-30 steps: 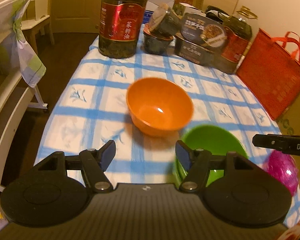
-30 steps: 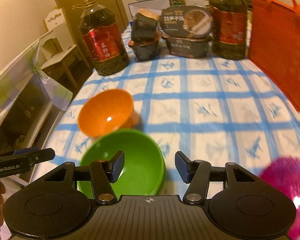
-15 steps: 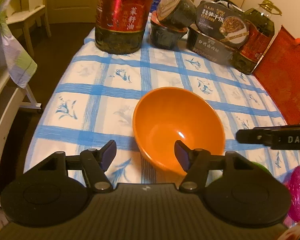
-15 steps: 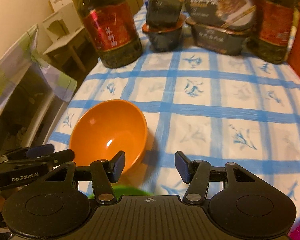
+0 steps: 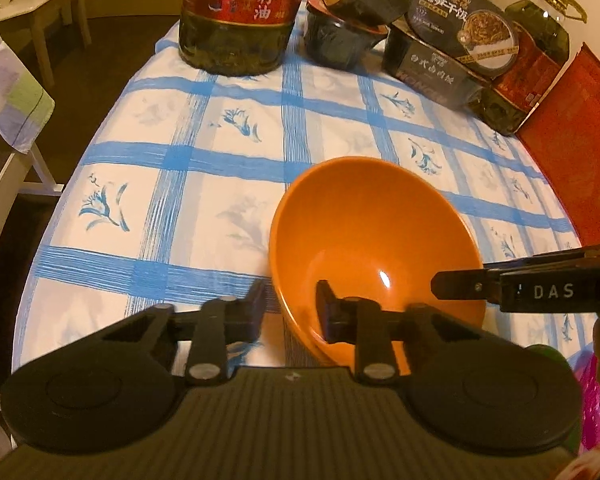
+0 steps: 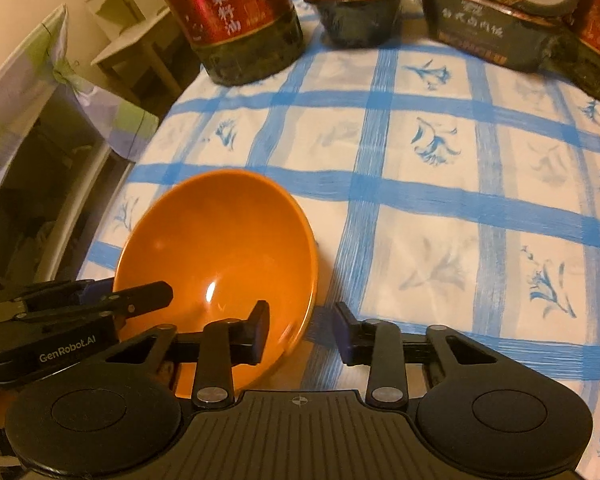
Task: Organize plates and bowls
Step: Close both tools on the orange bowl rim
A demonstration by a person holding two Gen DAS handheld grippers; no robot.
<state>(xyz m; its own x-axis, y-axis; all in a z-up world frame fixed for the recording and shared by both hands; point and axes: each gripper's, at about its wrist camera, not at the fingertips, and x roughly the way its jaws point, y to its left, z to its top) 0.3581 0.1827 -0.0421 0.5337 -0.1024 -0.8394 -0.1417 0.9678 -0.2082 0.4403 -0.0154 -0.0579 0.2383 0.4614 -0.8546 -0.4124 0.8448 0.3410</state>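
An orange bowl point(image 5: 374, 236) sits on the blue-checked tablecloth point(image 5: 228, 152); it also shows in the right wrist view point(image 6: 220, 240). My left gripper point(image 5: 290, 304) straddles the bowl's near-left rim, one finger inside, one outside, jaws narrowed around it. My right gripper point(image 6: 302, 330) straddles the bowl's near-right rim, jaws apart, left finger inside the bowl. A green bowl's edge point(image 5: 548, 354) and a pink bowl point(image 5: 594, 404) peek out at the lower right of the left wrist view.
Two large oil bottles point(image 5: 236, 12) point(image 5: 532, 60), dark food cups point(image 5: 340, 24) and meal boxes point(image 5: 452, 56) line the table's far side. A red bag point(image 5: 580, 140) stands at the right. A chair point(image 6: 136, 40) and cloth-draped rack point(image 6: 40, 100) are left of the table.
Both grippers have moved forward and down onto the orange bowl. The left jaws have narrowed over its rim. The green bowl has dropped almost out of view.
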